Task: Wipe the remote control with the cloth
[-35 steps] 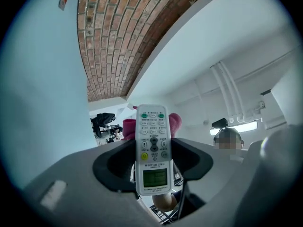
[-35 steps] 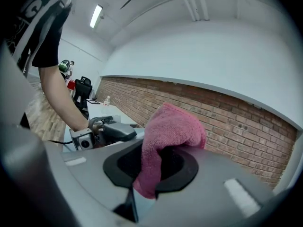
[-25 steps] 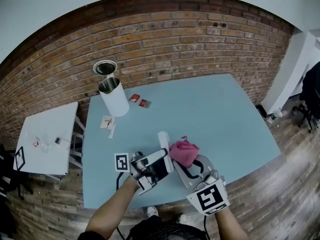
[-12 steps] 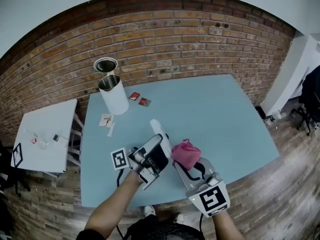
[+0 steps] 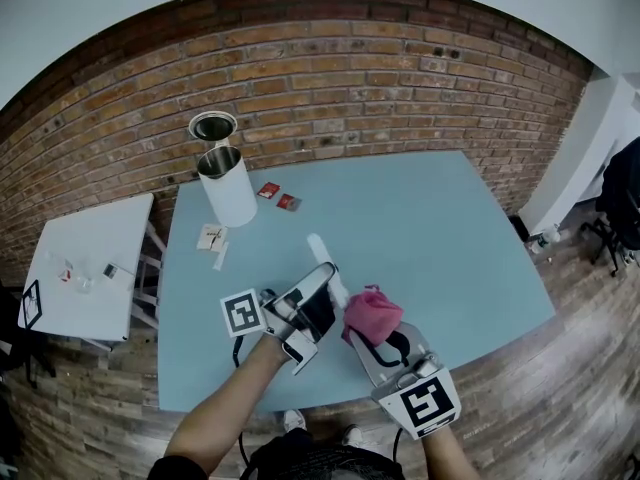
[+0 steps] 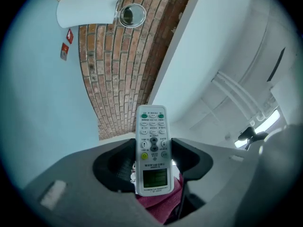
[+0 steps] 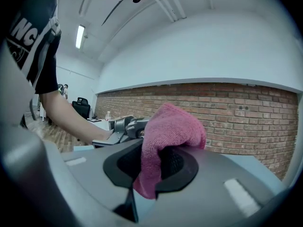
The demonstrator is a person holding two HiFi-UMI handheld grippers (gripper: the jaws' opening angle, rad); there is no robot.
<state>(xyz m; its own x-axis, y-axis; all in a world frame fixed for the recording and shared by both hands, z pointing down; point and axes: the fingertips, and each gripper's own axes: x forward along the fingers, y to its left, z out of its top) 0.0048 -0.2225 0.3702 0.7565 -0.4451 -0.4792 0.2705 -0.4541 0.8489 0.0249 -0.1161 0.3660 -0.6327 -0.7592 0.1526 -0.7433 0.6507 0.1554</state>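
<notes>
left gripper view shows the left tool [image 6: 152,157] clamped on the white remote control [image 6: 152,141], its 2 jaws pressing the remote's sides, buttons facing the camera. the pink cloth [image 6: 158,202] sits just beside the remote's lower end; contact is unclear. the right tool [image 7: 163,164] pinches that cloth. the remote is held above the blue surface [image 5: 430,228], with a white canister [image 5: 228,190] well beyond it.

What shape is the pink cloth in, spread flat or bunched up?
Bunched up: the cloth sits as a wad pinched in the right hand-held gripper.
</notes>
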